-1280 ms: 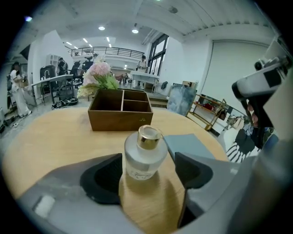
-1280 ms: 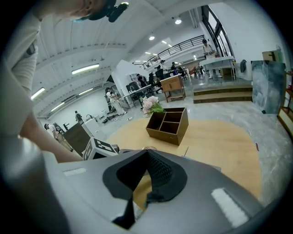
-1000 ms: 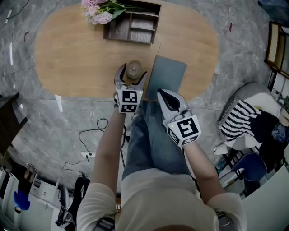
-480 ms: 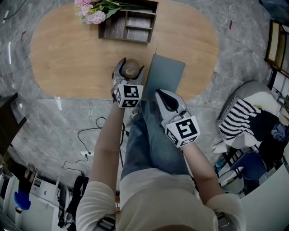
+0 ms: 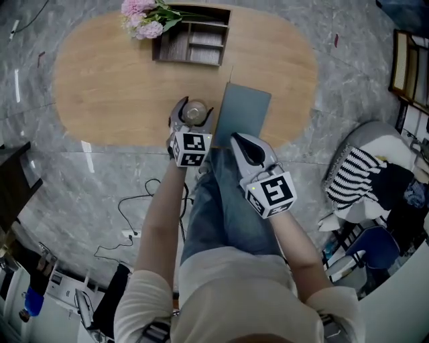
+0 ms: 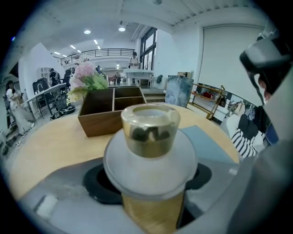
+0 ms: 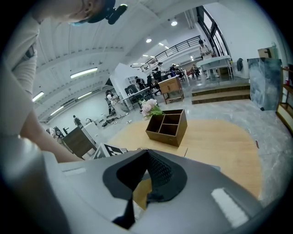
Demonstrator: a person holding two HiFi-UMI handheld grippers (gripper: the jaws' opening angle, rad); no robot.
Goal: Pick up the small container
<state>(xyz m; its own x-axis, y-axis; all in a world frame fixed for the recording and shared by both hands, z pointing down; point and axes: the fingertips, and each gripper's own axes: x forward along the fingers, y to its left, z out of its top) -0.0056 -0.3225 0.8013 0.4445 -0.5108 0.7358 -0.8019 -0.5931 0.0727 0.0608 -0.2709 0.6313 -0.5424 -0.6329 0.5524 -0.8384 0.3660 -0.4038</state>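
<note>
Task was barely started: the small clear amber-tinted container with a wide white collar (image 6: 150,132) had not been picked up yet. It stood upright on the oval light wooden table (image 5: 107,87), near the near edge, just left of a flat grey-blue rectangular sheet (image 5: 245,112). Reach looked done to me; grip and lift were left.

Left gripper (image 5: 194,107) was at the container, one jaw on each side of it. The jaws were spread wide and closing. The left gripper view showed the container dead centre between them, base still on the wood. I couldn't see the pads pressing on it, so I judged no grip yet. Nothing else sat between those jaws.

Right gripper (image 5: 238,139) hung at the near edge of the table, by the sheet's near end, apart from the container. Its jaws were pressed together and held nothing.

Far side of the table had a dark wooden divided box (image 5: 193,43) with pink flowers (image 5: 143,15) at its left, well apart from the container, not in the way of a straight lift.
</note>
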